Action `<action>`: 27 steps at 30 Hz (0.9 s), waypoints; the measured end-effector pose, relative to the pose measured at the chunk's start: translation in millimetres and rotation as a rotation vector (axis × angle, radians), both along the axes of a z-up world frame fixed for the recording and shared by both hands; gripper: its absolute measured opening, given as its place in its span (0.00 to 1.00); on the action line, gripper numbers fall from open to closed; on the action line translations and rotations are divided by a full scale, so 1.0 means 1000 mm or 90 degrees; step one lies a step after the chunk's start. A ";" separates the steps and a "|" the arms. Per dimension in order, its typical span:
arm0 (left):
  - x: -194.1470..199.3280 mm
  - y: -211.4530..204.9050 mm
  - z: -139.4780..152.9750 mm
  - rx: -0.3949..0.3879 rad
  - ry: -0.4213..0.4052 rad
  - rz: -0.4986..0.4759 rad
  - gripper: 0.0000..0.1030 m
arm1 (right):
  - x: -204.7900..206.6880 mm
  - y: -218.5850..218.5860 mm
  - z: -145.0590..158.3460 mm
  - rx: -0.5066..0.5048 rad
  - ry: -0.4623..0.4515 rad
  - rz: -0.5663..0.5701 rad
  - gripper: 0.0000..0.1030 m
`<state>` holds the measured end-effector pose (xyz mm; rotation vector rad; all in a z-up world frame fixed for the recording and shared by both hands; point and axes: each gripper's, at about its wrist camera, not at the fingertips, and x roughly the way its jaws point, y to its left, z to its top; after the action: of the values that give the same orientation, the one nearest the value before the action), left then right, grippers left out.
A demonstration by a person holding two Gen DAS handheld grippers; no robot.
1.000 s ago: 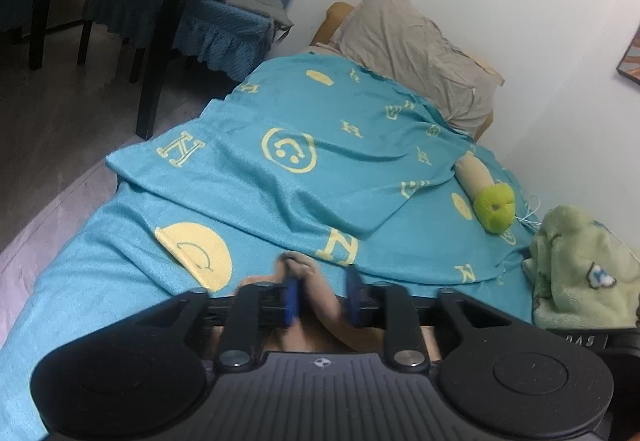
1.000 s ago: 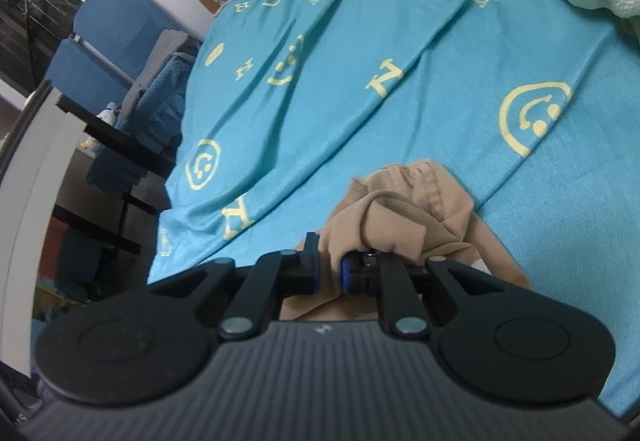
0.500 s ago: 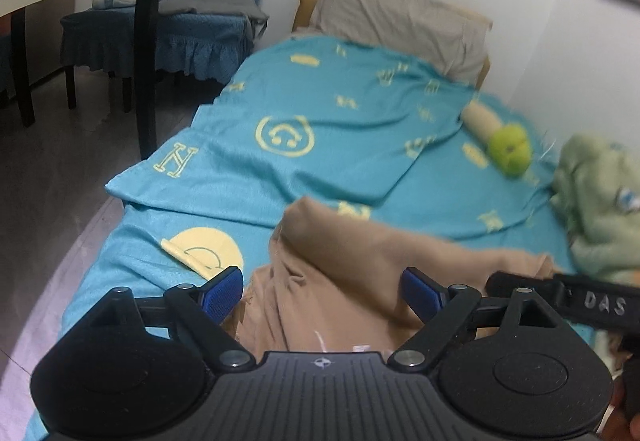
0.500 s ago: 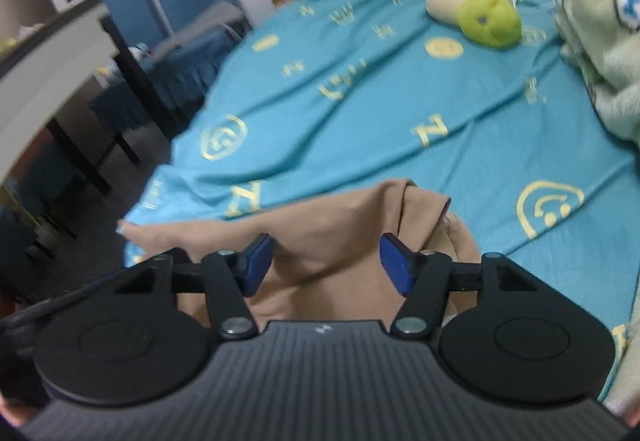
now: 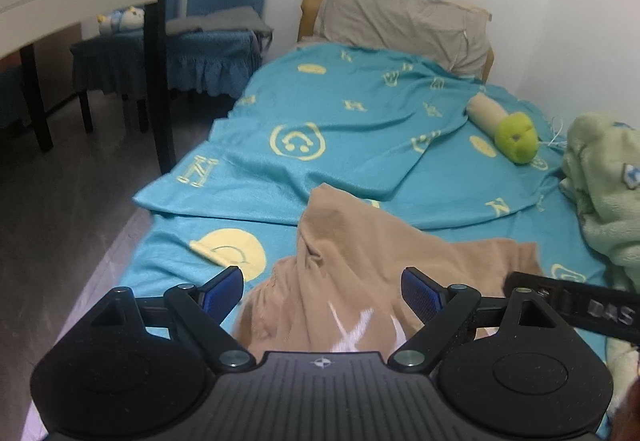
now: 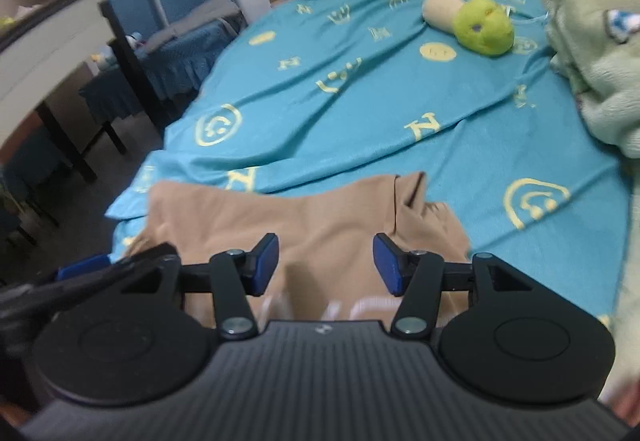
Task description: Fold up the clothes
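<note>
- Tan garment point(image 5: 360, 265) lies rumpled at the near edge of my bed point(image 5: 280, 177), on the teal blanket with yellow smileys.
- My left gripper point(image 5: 322, 293) hangs above it with jaws spread wide, blue pads clear of the cloth, gripping nothing.
- My right gripper point(image 6: 326, 265) is also released, jaws parted over the same garment point(image 6: 304, 217), nothing pinched.
- Toward the far right corner rest a green plush toy point(image 6: 482, 27) and a pale green fleece point(image 6: 592, 53); a beige pillow point(image 5: 404, 17) sits at the head edge.
</note>
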<state>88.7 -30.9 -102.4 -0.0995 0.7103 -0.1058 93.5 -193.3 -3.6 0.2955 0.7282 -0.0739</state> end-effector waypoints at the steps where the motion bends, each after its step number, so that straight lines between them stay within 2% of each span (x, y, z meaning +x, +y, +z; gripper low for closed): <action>1: -0.005 0.001 0.002 -0.004 0.003 -0.005 0.87 | -0.007 0.001 0.002 0.002 0.000 -0.002 0.54; 4: -0.008 -0.002 -0.003 0.003 0.037 -0.023 0.87 | -0.017 -0.001 0.000 0.009 0.020 -0.016 0.54; 8: 0.007 -0.006 -0.025 0.028 0.124 -0.019 0.87 | -0.004 -0.004 -0.019 0.026 0.097 -0.023 0.54; 10: 0.011 -0.002 -0.033 0.014 0.151 -0.012 0.88 | 0.001 -0.005 -0.028 0.035 0.123 -0.026 0.54; 17: 0.000 0.018 -0.031 -0.080 0.183 0.024 0.89 | -0.002 -0.003 -0.034 0.031 0.128 -0.020 0.54; 21: -0.017 0.025 -0.019 -0.177 0.197 0.041 0.91 | 0.000 -0.004 -0.033 0.035 0.129 -0.020 0.54; 27: -0.038 0.030 -0.007 -0.245 0.238 0.075 0.92 | 0.000 -0.008 -0.032 0.047 0.128 -0.024 0.54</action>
<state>51.0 -1.2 -109.0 -0.5400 1.0489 -0.1119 94.0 -201.4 -35.7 0.3767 0.9256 -0.1141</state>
